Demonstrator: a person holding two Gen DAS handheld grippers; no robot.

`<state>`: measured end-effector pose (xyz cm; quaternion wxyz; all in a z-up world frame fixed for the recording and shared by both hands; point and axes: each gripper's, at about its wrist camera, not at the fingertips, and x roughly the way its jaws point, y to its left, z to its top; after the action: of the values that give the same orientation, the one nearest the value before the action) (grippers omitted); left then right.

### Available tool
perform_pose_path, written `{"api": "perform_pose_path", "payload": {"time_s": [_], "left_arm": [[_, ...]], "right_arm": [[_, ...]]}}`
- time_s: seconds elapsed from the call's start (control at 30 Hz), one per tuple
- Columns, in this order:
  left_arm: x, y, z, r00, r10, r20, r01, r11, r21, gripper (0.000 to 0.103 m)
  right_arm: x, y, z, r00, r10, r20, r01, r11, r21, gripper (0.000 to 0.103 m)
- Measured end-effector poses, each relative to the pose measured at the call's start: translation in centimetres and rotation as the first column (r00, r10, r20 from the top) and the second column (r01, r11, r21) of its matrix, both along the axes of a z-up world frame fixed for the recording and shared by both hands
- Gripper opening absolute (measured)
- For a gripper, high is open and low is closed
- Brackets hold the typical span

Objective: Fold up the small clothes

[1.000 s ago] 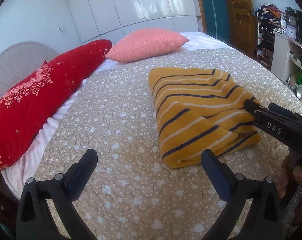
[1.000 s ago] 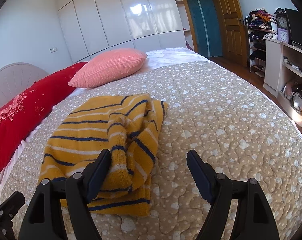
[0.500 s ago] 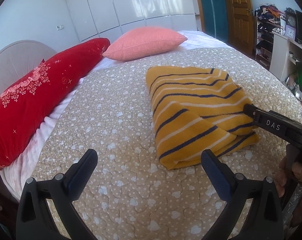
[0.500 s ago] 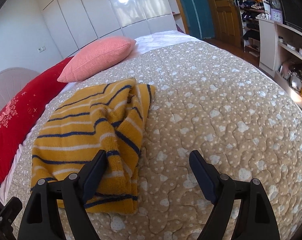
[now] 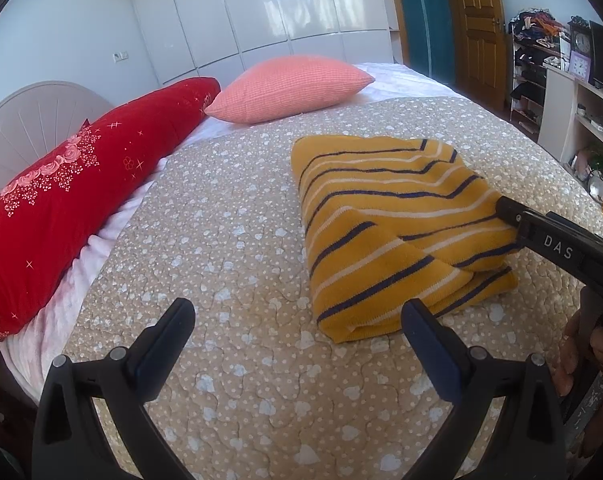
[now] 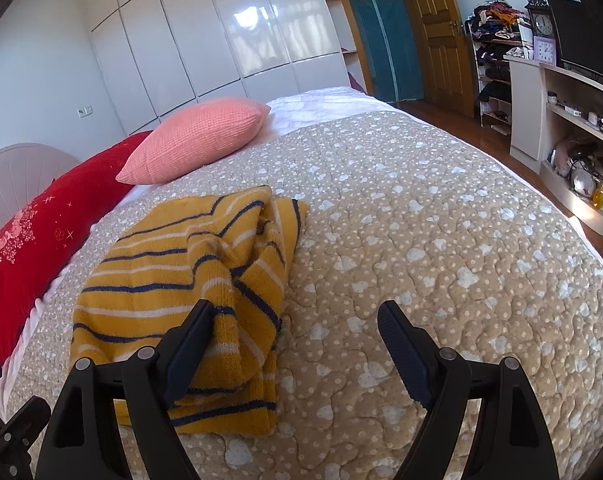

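A yellow sweater (image 5: 393, 220) with navy and white stripes lies folded into a thick bundle on the bed (image 5: 229, 240), on the beige quilt printed with white hearts, nearer the foot edge than the pillows. Its layers are stacked unevenly, the top fold bunched up along the right side.

The left gripper (image 5: 297, 344) hangs over bare quilt just short of the sweater's near-left corner, its jaws spread wide and holding nothing. The right gripper (image 6: 295, 344) is low at the sweater's near-right corner, jaws also wide apart; its left finger (image 6: 189, 344) lies against the bunched top fold, while the other finger is over plain quilt. Nothing is pinched between them. From the left camera, that finger's tip (image 5: 509, 208) meets the right edge of the bundle.

A long red bolster (image 5: 77, 184) runs along the head edge, with a pink cushion (image 5: 289, 88) beside it at the far corner.
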<state>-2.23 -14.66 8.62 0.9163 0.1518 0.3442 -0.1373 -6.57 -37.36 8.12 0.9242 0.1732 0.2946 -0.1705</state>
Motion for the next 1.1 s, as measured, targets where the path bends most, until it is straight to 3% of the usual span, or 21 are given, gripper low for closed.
{"api": "perform_pose_path", "payload": {"time_s": [0.17, 0.27, 0.37, 0.43, 0.5, 0.57, 0.63, 0.73, 0.8, 0.83, 0.87, 0.9, 1.0, 1.1], "left_arm": [[0.2, 0.1, -0.1, 1.0, -0.001, -0.006, 0.0, 1.0, -0.013, 0.103], [1.1, 0.6, -0.2, 0.999, -0.01, -0.043, 0.007, 0.998, -0.059, 0.103], [3.4, 1.3, -0.5, 0.989, -0.063, -0.135, 0.038, 0.983, -0.177, 0.103], [5.6, 1.6, -0.8, 0.975, -0.099, -0.197, 0.041, 0.96, -0.276, 0.103], [8.6, 1.8, -1.5, 0.952, -0.149, -0.266, 0.035, 0.92, -0.39, 0.103], [11.7, 0.9, -2.8, 0.922, -0.185, -0.34, 0.016, 0.896, -0.443, 0.103], [13.8, -0.5, -4.3, 0.891, -0.225, -0.396, 0.019, 0.887, -0.461, 0.102], [16.3, -3.1, -6.9, 0.824, -0.291, -0.486, 0.04, 0.886, -0.462, 0.102], [16.5, -3.9, -7.2, 0.822, -0.299, -0.484, 0.048, 0.884, -0.465, 0.103], [16.3, -4.4, -7.0, 0.822, -0.313, -0.476, 0.07, 0.885, -0.46, 0.098], [16.1, -4.9, -6.7, 0.817, -0.337, -0.468, 0.101, 0.882, -0.46, 0.09], [15.8, -5.0, -6.3, 0.824, -0.328, -0.461, 0.109, 0.891, -0.44, 0.08], [15.4, -4.4, -4.6, 0.837, -0.328, -0.439, 0.133, 0.899, -0.418, 0.055], [15.3, -2.9, -3.2, 0.843, -0.316, -0.436, 0.12, 0.899, -0.421, 0.054]], "right_arm": [[-0.3, 0.0, 0.1, 1.0, -0.008, 0.005, 0.008, 1.0, 0.005, 0.087], [-1.0, -0.1, 0.8, 0.998, -0.017, 0.062, 0.016, 1.0, 0.017, 0.087], [-1.1, -0.9, 1.6, 0.995, -0.001, 0.103, -0.001, 1.0, 0.023, 0.087], [0.1, -2.7, 1.8, 0.992, 0.029, 0.126, -0.04, 0.996, 0.084, 0.087], [1.6, -4.4, 1.5, 0.988, 0.056, 0.145, -0.081, 0.981, 0.175, 0.087], [3.4, -6.3, 0.3, 0.985, 0.072, 0.155, -0.117, 0.946, 0.304, 0.087], [5.1, -7.1, -1.0, 0.991, 0.07, 0.11, -0.106, 0.926, 0.362, 0.087], [8.0, -7.4, -3.3, 0.992, 0.111, 0.056, -0.124, 0.899, 0.42, 0.088], [9.1, -6.7, -3.8, 0.986, 0.155, 0.066, -0.169, 0.886, 0.432, 0.087], [9.4, -6.4, -4.0, 0.982, 0.178, 0.067, -0.19, 0.881, 0.433, 0.08], [10.2, -5.6, -4.3, 0.965, 0.246, 0.088, -0.258, 0.843, 0.471, 0.07], [10.5, -5.3, -4.5, 0.957, 0.269, 0.103, -0.284, 0.819, 0.498, 0.049], [10.4, -3.9, -3.6, 0.939, 0.295, 0.179, -0.345, 0.786, 0.513, 0.043], [9.4, -3.1, -1.0, 0.879, 0.339, 0.335, -0.473, 0.711, 0.52, 0.039]]}}
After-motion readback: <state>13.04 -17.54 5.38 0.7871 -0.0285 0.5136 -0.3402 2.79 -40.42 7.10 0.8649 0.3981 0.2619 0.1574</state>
